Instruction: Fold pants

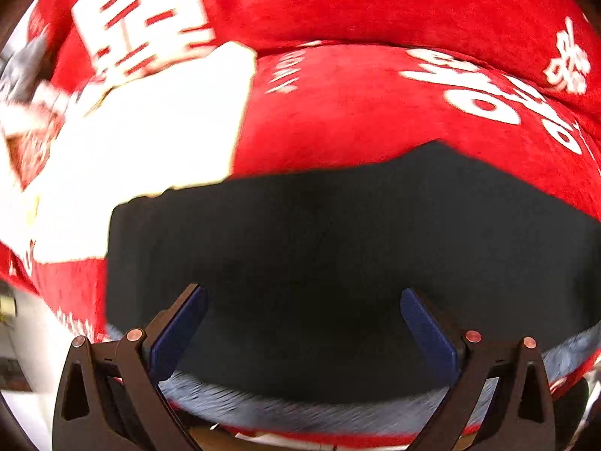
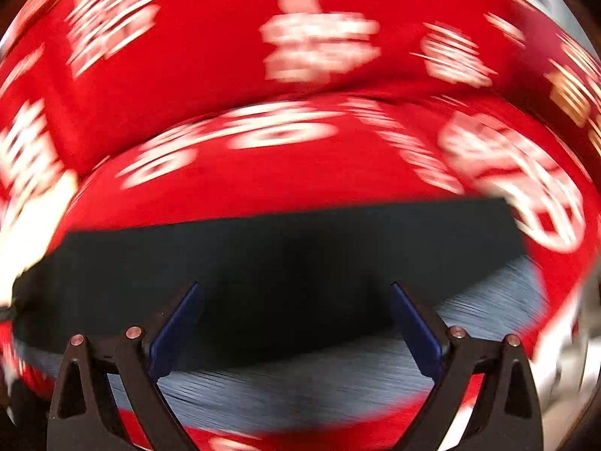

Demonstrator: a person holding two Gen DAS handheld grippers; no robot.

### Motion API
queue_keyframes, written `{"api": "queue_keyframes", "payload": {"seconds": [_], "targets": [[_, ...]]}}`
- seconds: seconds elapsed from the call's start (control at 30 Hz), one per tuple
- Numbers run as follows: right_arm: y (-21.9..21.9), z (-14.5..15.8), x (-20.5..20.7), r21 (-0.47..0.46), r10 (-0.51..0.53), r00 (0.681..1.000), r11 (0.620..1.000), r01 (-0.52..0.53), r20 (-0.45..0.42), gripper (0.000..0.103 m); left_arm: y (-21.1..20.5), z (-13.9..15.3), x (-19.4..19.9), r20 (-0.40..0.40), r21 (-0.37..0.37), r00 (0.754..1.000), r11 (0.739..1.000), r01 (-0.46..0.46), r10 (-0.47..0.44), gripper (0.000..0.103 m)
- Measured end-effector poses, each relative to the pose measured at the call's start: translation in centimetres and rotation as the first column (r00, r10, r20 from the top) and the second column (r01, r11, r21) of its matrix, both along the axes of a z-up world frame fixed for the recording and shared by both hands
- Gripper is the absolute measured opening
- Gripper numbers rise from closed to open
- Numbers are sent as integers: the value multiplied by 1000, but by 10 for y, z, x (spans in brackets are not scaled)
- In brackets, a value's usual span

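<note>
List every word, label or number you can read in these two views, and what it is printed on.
Red cloth: white printed characters and lettering, all too blurred or distorted to read.
Dark pants: no text visible.
Left gripper, right gripper: no markings visible.

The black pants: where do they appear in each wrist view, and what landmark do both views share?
Left wrist: black pants fill the lower centre and right, above the open left gripper.
Right wrist: black pants band the lower middle, above the open right gripper.
Shared: red printed blanket.
</note>
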State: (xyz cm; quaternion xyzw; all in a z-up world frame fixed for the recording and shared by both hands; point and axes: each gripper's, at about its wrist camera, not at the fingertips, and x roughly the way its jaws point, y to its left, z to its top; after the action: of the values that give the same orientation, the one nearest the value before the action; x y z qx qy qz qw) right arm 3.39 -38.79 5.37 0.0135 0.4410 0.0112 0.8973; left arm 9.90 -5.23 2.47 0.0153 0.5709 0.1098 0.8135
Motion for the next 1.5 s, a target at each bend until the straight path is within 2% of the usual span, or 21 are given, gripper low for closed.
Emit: {"api": "queue_keyframes", "payload": {"seconds": [0.13,0.27,0.37,0.43,0.5,0.57,0.63,0.7,0.77,0.83,0.87,0.97,1.07,1.17,1.27,1.33,1.4,1.5], "targets": [[82,-23,42,-34,129,988,991,-132,-86,99,-33,-6,31,-12,101,1000,995,21,-20,103],[93,-31,63,-100,88,992,990,-96,-85,99,-36,-10,53,-17,193,1000,981,13,-10,103],[59,-28,74,-106,7,997,994,-16,-83,100,-16,-16,65,-34,232,999,973,-19,27,103],[27,-23,79,-102,-79,994,992,71,-74,101,-1,-20,71,-41,216,998,976,-40,50,103],[-13,-20,81,-119,-179,981,978,169,-71,101,11,-16,69,-41,187,997,981,-56,65,103],[-53,-19,74,-111,-254,964,963,245,-78,102,18,-17,65,-37,189,997,980,-61,69,103],[-88,-19,65,-114,-305,949,948,296,-77,102,23,-17,63,-37,186,997,981,-59,67,103],[-116,-17,52,-77,-332,941,942,326,-68,102,31,-17,59,-41,175,997,982,-64,73,103],[-136,-13,40,-76,-393,917,918,388,-65,103,40,-11,53,-34,144,996,986,-79,85,103],[-146,-7,29,-50,-445,894,895,442,-59,103,55,2,37,10,79,996,993,-91,91,103],[-145,-2,21,-46,-450,892,893,448,-39,103,65,8,27,34,51,995,994,-100,98,103],[-106,10,-3,-55,-378,925,924,379,19,103,101,13,-8,74,17,989,991,-129,128,103],[-46,8,-23,-43,-242,970,969,242,0,103,136,-1,-40,46,29,978,978,-205,204,103],[20,3,-36,-71,-96,995,993,95,-10,103,155,-15,-72,35,-37,970,970,-241,242,103],[81,-4,-42,-71,35,999,997,-36,-20,103,158,-30,-93,19,-81,968,965,-250,252,103],[116,-18,-43,-102,105,993,989,-110,-55,103,160,-39,-99,16,-97,966,962,-254,257,103],[133,-31,-48,-136,138,987,979,-148,-82,102,165,-42,-106,22,-116,964,959,-260,264,103],[141,-43,-59,-210,151,985,963,-166,-88,102,163,-44,-117,21,-100,966,962,-255,258,103]]}}
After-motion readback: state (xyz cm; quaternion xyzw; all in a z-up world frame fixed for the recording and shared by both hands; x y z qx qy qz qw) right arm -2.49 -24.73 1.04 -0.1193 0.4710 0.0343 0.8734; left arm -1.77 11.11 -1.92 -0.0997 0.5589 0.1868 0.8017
